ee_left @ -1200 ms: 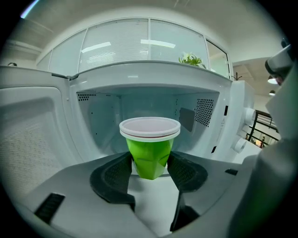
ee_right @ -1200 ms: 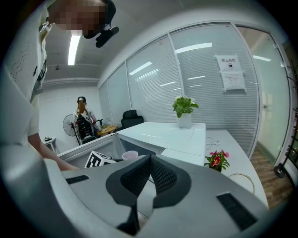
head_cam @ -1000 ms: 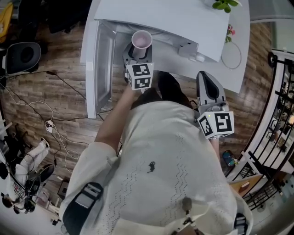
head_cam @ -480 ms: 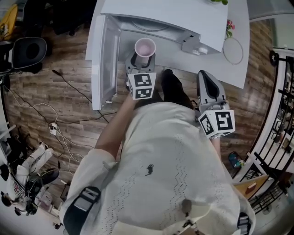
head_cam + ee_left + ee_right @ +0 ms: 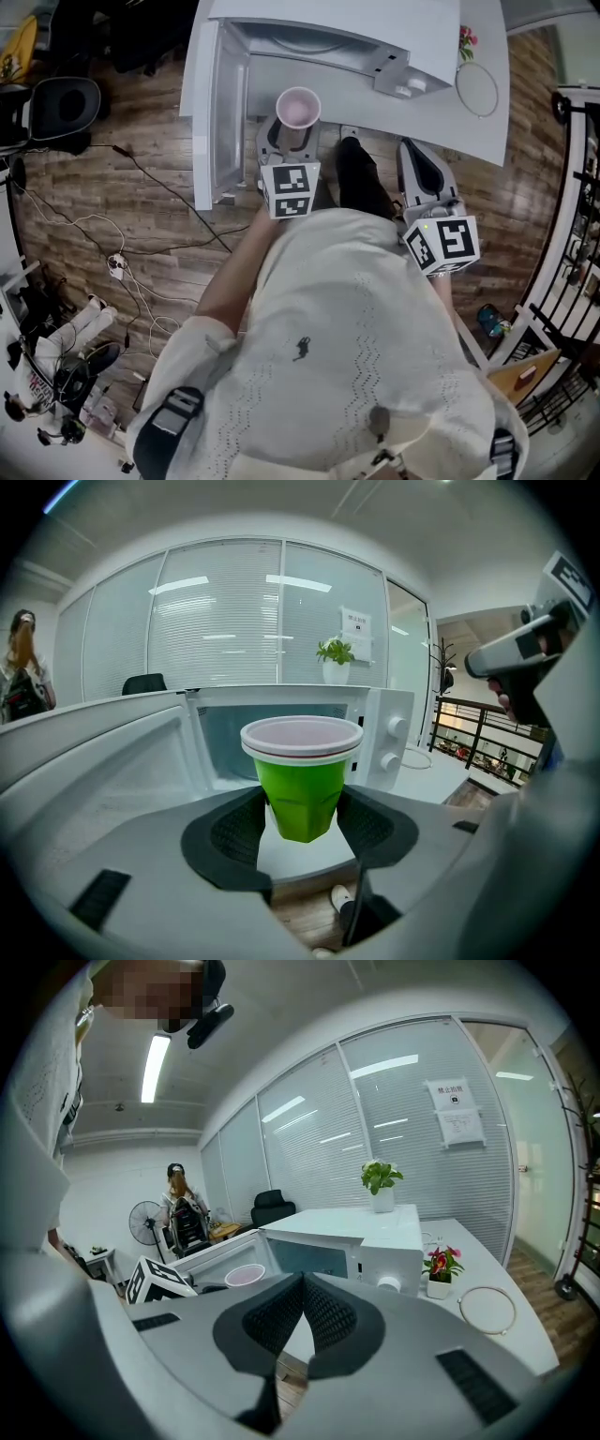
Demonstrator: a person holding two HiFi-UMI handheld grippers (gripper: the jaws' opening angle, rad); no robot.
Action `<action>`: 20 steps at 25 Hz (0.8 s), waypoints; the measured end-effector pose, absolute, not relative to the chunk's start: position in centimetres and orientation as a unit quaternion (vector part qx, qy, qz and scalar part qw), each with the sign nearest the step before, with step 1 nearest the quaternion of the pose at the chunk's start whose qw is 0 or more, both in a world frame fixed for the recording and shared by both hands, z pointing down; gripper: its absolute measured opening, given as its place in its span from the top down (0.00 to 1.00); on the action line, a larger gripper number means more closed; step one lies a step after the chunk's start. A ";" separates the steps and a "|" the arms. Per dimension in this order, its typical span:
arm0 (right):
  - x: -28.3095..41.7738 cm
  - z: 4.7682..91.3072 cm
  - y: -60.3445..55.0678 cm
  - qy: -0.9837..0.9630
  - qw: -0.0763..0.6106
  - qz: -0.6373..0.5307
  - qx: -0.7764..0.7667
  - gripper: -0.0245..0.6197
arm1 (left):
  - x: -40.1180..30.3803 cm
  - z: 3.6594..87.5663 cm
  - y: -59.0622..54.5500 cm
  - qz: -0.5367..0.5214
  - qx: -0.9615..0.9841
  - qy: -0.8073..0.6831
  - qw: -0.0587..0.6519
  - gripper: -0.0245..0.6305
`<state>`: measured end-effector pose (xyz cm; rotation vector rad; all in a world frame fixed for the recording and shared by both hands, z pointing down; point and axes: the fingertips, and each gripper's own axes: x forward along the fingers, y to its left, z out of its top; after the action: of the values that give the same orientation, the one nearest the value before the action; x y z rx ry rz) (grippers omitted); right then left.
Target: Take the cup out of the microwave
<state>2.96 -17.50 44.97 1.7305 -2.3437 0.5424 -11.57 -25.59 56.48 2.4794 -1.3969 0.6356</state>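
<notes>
Your left gripper (image 5: 302, 825) is clamped on the green plastic cup (image 5: 302, 780), right in front of the open white microwave (image 5: 386, 733). Your right gripper (image 5: 302, 1290) is pinched closed.

White table (image 5: 483, 136) with a microwave (image 5: 337, 19)
A small flower pot (image 5: 466, 39) and a thin round ring (image 5: 457, 91) are set on the table just beside the microwave, whose door is swung open.
</notes>
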 end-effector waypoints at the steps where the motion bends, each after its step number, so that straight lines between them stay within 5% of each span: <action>1: 2.9 45.0 -17.2 -0.787 0.089 0.184 0.582 0.95 | -11.7 56.1 -25.2 0.215 0.846 -0.475 0.113 0.56; 20: 0.5 43.6 -14.5 -0.802 0.098 0.165 0.566 0.95 | -14.0 52.2 -20.3 0.209 0.849 -0.468 0.129 0.56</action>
<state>0.54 -14.53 43.62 1.6745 -2.3726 0.4868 -13.96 -20.28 52.18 2.4678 -1.3596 0.6060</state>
